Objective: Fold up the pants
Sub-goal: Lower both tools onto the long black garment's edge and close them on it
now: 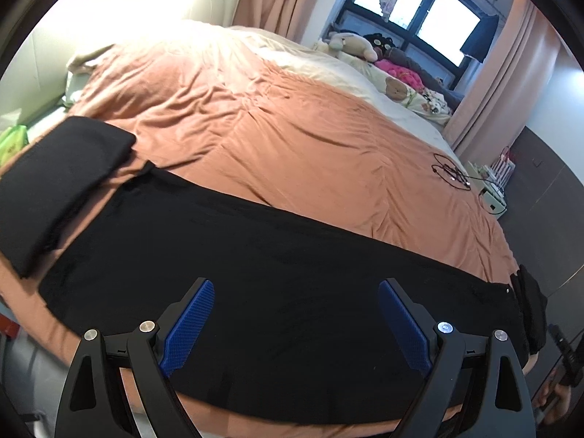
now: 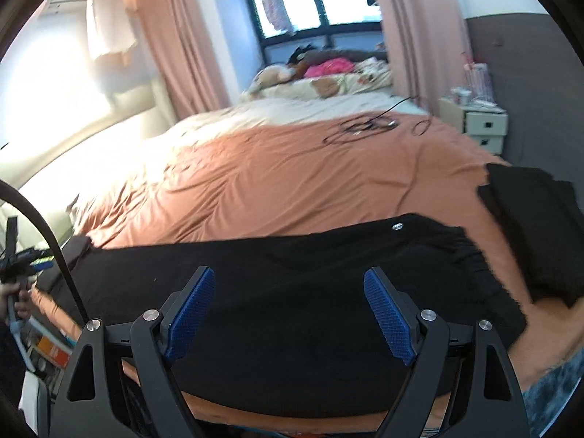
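The black pants (image 1: 277, 266) are lying spread flat in a long band across the near edge of the bed (image 1: 292, 138), on its orange cover, running in the left wrist view from about nine o'clock to three o'clock. The left hand-held gripper (image 1: 295, 325) is hovering over them with its blue pads (image 1: 188, 325) standing wide apart and nothing between them. The right hand-held gripper (image 2: 288, 314) is likewise hanging above the pants (image 2: 292, 273), jaws spread wide and pinching nothing. A separate folded black garment (image 1: 58, 182) is resting on the cover at ten o'clock in the left view; another dark pile (image 2: 540, 233) is sitting at three o'clock in the right view. A tangle of black cable (image 2: 361, 127) is lying farther up the bed toward one o'clock.
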Action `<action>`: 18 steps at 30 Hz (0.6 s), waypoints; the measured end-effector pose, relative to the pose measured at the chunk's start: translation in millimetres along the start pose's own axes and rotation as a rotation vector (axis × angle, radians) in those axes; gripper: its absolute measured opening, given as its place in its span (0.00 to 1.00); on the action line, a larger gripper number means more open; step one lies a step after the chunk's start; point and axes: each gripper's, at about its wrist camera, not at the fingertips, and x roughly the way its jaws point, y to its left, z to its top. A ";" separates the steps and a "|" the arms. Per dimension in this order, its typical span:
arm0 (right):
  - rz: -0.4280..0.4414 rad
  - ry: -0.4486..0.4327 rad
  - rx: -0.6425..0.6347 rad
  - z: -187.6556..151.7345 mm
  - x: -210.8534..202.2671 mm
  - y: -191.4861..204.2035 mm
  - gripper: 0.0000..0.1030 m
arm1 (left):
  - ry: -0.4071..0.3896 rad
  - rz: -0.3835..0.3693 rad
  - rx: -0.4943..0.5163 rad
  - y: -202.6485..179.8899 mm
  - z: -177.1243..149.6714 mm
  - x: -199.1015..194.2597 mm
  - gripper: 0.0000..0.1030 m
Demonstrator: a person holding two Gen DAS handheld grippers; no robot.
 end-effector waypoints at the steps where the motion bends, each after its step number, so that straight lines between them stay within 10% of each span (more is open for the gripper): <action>1: -0.001 0.022 0.001 3.0 8.0 0.4 0.81 | 0.003 -0.002 -0.001 -0.8 1.0 3.3 0.90; 18: 0.102 0.248 -0.271 67.5 145.4 39.1 0.81 | 0.119 -0.011 -0.148 -9.7 32.9 98.3 0.90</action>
